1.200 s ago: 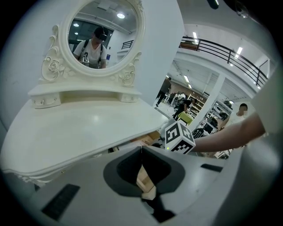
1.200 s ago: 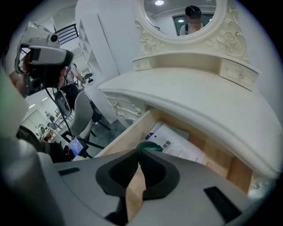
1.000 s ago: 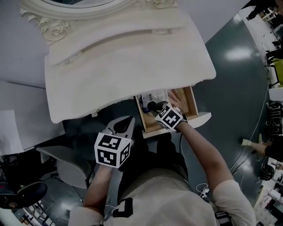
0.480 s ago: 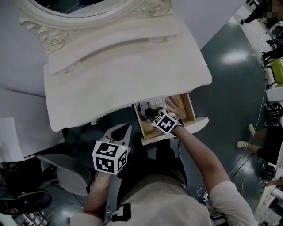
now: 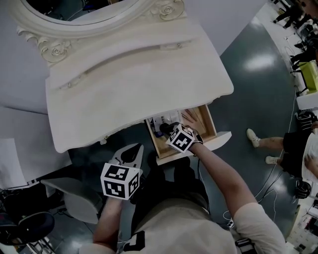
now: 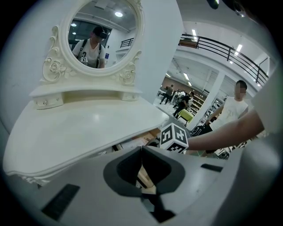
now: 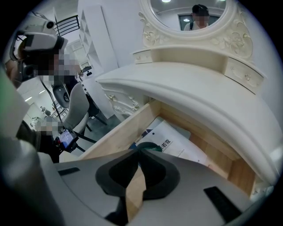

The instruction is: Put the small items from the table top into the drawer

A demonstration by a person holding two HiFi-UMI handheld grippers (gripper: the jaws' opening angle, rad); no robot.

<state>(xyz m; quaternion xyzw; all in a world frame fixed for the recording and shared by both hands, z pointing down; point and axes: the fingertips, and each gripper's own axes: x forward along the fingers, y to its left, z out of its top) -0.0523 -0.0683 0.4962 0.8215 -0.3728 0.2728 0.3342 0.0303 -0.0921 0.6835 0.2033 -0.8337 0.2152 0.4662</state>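
The open wooden drawer (image 5: 206, 124) juts out under the right half of the white dressing table (image 5: 134, 74). My right gripper (image 5: 164, 129) reaches down into the drawer's left part, jaws shut with nothing between them. In the right gripper view the closed tips (image 7: 140, 148) hover just over a dark green round item (image 7: 151, 148) lying on a white printed packet (image 7: 177, 143) on the drawer floor (image 7: 201, 148). My left gripper (image 5: 138, 147) hangs in front of the table, left of the drawer, also shut and empty (image 6: 141, 148).
An ornate oval mirror (image 5: 89, 12) stands at the back of the table. A grey chair (image 5: 74, 191) sits at lower left. A person's legs (image 5: 271, 144) stand on the dark floor at right, beside cables (image 5: 285, 149).
Both grippers have kept their places. The head view has drifted a little, and a person has walked into sight on the floor at the right.
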